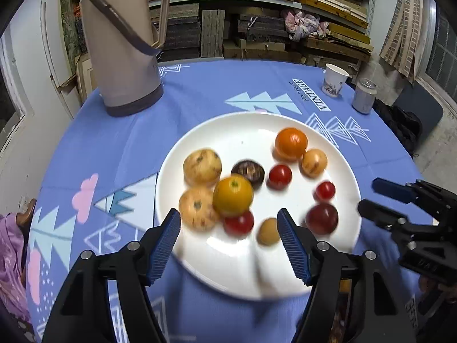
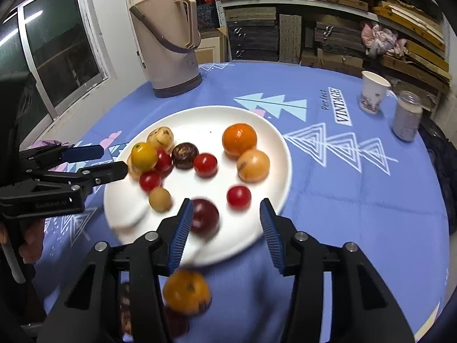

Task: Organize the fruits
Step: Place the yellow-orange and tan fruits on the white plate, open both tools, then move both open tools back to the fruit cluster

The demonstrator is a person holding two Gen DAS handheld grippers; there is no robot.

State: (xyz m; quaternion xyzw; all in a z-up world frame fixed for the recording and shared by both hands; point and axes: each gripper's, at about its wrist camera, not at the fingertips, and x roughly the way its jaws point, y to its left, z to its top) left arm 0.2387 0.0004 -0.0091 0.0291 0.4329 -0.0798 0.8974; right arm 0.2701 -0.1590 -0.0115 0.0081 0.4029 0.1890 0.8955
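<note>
A white plate on the blue tablecloth holds several fruits: an orange, a yellow fruit, tan ones, red tomatoes and a dark red plum. My left gripper hangs open over the plate's near left rim with nothing gripped. My right gripper is open over the near rim of the plate. The plum lies by its left finger, unpressed. A blurred orange-yellow fruit shows below the jaws, off the plate. Each gripper appears in the other view: the right gripper and the left gripper.
A tall beige thermos jug stands at the back left of the round table. A paper cup and a drink can stand at the back right. Shelves of wooden boards fill the wall behind. A purple cloth lies at the left edge.
</note>
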